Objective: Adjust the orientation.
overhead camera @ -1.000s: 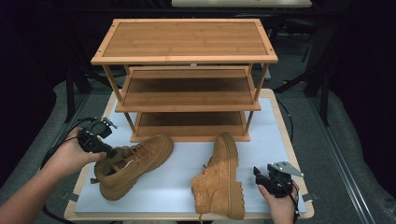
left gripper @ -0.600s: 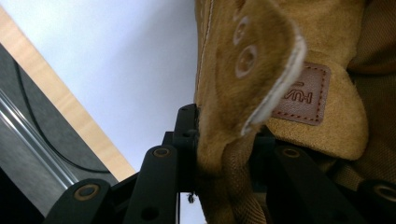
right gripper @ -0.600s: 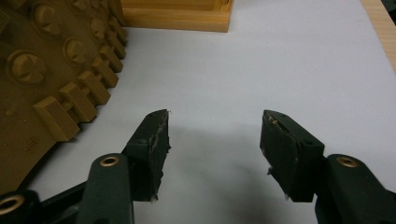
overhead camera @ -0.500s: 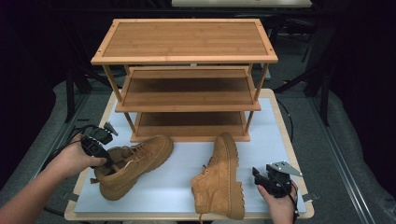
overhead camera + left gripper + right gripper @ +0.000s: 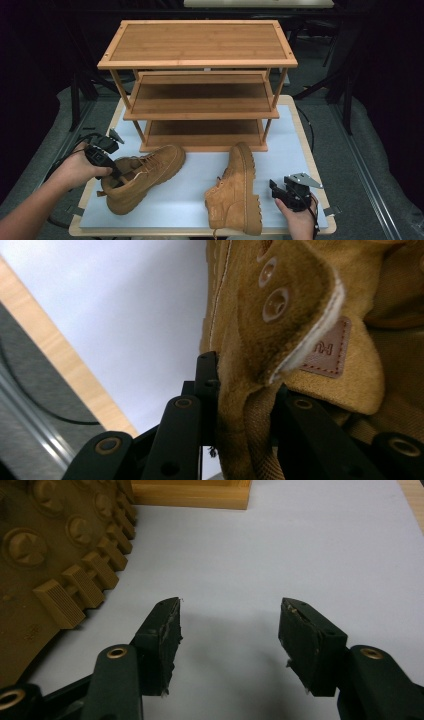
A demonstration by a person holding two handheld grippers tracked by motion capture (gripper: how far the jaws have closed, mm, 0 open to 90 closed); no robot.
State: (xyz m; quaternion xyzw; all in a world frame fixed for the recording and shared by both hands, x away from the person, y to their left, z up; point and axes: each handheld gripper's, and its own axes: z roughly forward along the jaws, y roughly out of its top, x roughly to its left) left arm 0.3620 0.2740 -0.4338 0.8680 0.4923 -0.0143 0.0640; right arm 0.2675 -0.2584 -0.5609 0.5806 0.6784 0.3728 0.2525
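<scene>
Two tan suede boots lie on the white mat [image 5: 192, 197]. The left boot [image 5: 145, 172] lies tilted with its toe toward the rack. My left gripper [image 5: 119, 177] is shut on this boot's collar; up close, its jaws pinch the suede edge [image 5: 245, 390] below the eyelets and a small leather tag [image 5: 327, 347]. The right boot [image 5: 236, 192] lies on its side, lugged sole [image 5: 55, 545] facing my right gripper [image 5: 274, 189]. That gripper [image 5: 230, 625] stands open just above the mat, right of the sole, with nothing between its fingers.
A three-tier bamboo shoe rack [image 5: 197, 50] stands at the back of the table, its base rail [image 5: 190, 495] just beyond the right boot's toe. The wooden table edge [image 5: 65, 370] and dark floor lie left of the mat.
My left gripper has moved a little down and right into the left boot's collar and closed on it. The right gripper and right boot have not moved.
</scene>
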